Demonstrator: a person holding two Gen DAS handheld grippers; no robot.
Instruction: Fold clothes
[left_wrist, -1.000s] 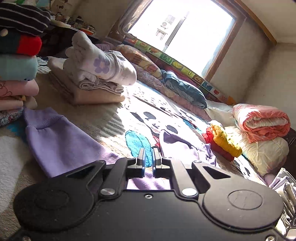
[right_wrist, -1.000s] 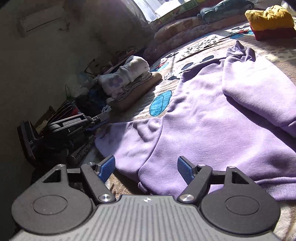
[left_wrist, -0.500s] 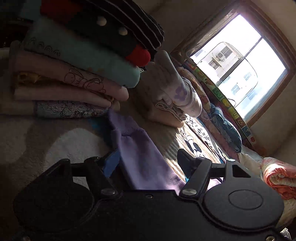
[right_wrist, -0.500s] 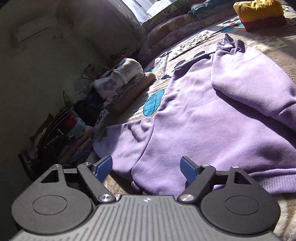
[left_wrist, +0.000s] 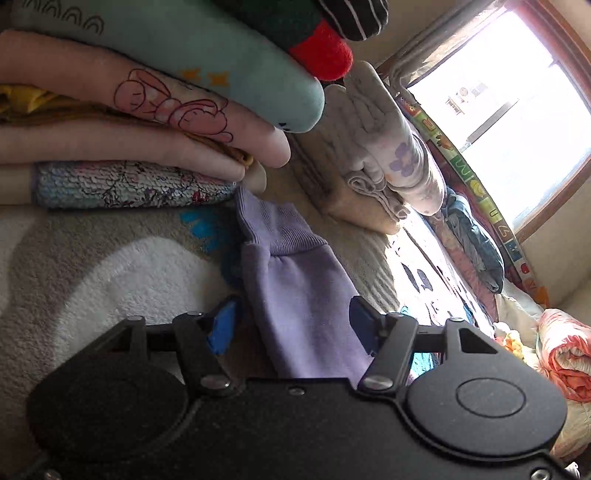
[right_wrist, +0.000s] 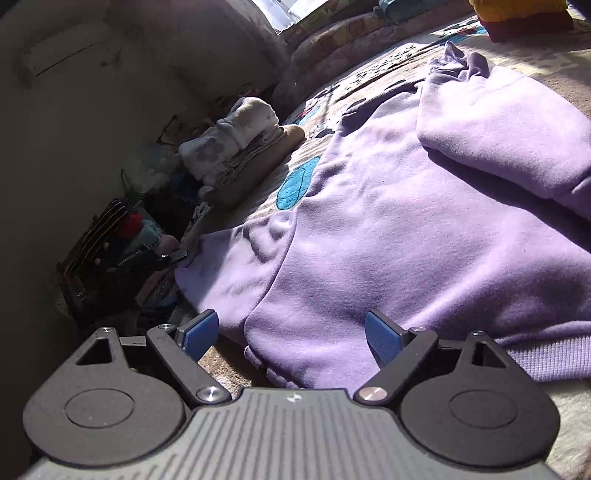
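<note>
A purple sweatshirt (right_wrist: 399, 236) lies spread on the patterned bed cover, one sleeve (right_wrist: 509, 125) folded across its body. Its other sleeve (left_wrist: 295, 280), with a ribbed cuff (left_wrist: 277, 229), stretches out toward a stack of folded clothes. My left gripper (left_wrist: 291, 325) is open, its blue pads on either side of that sleeve. In the right wrist view the left gripper (right_wrist: 162, 258) shows dark at the sleeve's end. My right gripper (right_wrist: 291, 332) is open over the sweatshirt's bottom hem corner, with cloth lying between the pads.
A tall stack of folded clothes (left_wrist: 147, 122) rises just beyond the cuff. A second folded pile (left_wrist: 384, 158) with a flower-print garment on top sits further back. Rolled bedding (left_wrist: 565, 350) lies at the right, and a yellow and red bundle (right_wrist: 517, 14) beyond the sweatshirt.
My left gripper went from shut to open and swung left to the sleeve's cuff end by the clothes stack. My right gripper stayed open and edged closer over the hem.
</note>
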